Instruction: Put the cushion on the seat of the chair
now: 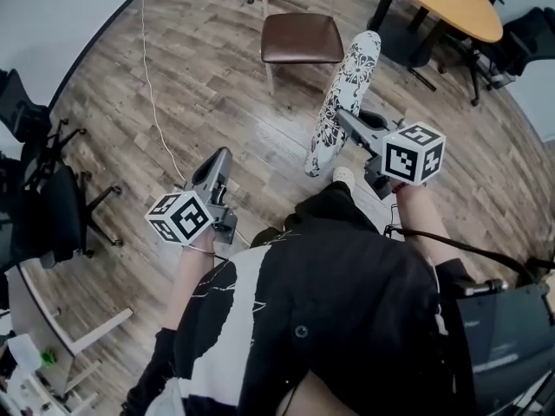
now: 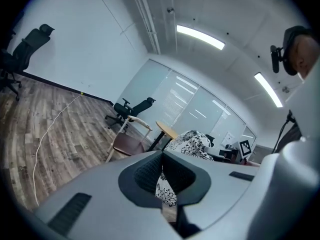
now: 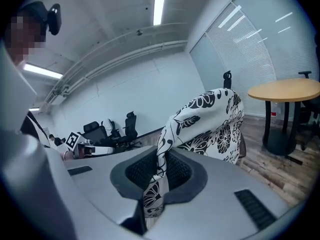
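**Cushion carried on edge toward the chair across a wood-plank floor**

Head view. The right gripper (image 1: 344, 118) has its tongs clenched on the lower part of the black-and-white floral cushion (image 1: 345, 94). The cushion stands on edge, tilted, in the air above the floor (image 1: 208, 76), just short of the chair (image 1: 302, 37) and not yet on its brown seat. The left gripper (image 1: 223, 154) is well apart from the cushion, to its left. Each gripper bears a marker cube (image 1: 414, 152). The floor is grey-brown wood planking, and a thin white cable (image 1: 154, 102) trails across it from the wall. A round wooden desk (image 1: 451, 3) stands beyond the chair at upper right. A black office chair (image 1: 48, 206) sits by the left wall.

Right gripper view. A fold of the cushion (image 3: 210, 121) is pinched between the dark ribbed pads of the right gripper (image 3: 161, 159). Behind it are the round desk (image 3: 285, 90), a glazed wall with blinds (image 3: 250, 44), a ceiling light strip (image 3: 160, 1) and a row of office chairs (image 3: 107, 129) along the far wall.

Left gripper view. The tongs of the left gripper (image 2: 161, 156) stand a narrow slit apart and grasp nothing; the cushion's print shows through the slit. Ahead lie the chair (image 2: 127, 144), the cushion (image 2: 192, 143), the desk (image 2: 166, 130), the cable (image 2: 42, 139) and a light strip (image 2: 200, 36) on the white ceiling.
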### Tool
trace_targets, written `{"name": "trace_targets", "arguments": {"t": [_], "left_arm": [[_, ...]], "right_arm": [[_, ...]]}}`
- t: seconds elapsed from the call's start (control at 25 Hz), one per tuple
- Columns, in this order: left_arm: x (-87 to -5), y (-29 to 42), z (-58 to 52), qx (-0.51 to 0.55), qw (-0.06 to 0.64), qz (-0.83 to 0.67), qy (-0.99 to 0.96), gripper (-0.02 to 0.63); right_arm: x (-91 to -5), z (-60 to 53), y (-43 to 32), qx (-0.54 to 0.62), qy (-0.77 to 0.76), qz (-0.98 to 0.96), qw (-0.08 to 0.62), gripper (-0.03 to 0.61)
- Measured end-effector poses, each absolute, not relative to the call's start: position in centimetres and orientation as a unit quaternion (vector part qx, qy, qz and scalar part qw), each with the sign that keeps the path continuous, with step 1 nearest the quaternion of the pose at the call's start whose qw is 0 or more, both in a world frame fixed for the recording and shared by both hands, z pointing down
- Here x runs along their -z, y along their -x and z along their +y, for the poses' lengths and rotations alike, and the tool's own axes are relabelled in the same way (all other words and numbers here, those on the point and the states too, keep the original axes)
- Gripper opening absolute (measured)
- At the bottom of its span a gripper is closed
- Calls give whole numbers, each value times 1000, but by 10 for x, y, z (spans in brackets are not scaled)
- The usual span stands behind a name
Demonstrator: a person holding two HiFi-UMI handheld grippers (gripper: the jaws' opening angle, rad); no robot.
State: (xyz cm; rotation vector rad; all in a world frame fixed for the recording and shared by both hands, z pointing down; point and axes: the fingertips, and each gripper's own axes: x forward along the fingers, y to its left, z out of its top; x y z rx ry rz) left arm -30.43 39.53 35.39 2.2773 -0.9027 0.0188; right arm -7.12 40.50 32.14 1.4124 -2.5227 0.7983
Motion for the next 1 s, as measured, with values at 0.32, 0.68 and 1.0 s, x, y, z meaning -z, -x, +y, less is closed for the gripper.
{"name": "trace_targets", "arguments": {"t": [0.32,0.68,1.0], "left_arm": [[-349,268,369,-9,322,-332,-886,14],[-363,233,333,-18,316,-332,-889,14],[-356,182,258,-18,346,-337,-875,14]], "right_arm": [[-339,380,75,-279,-446,-846,79,40],[-362,327,51,-283,-430,-855,68,40],[-352,239,7,-298,-417,-854,85,40]]}}
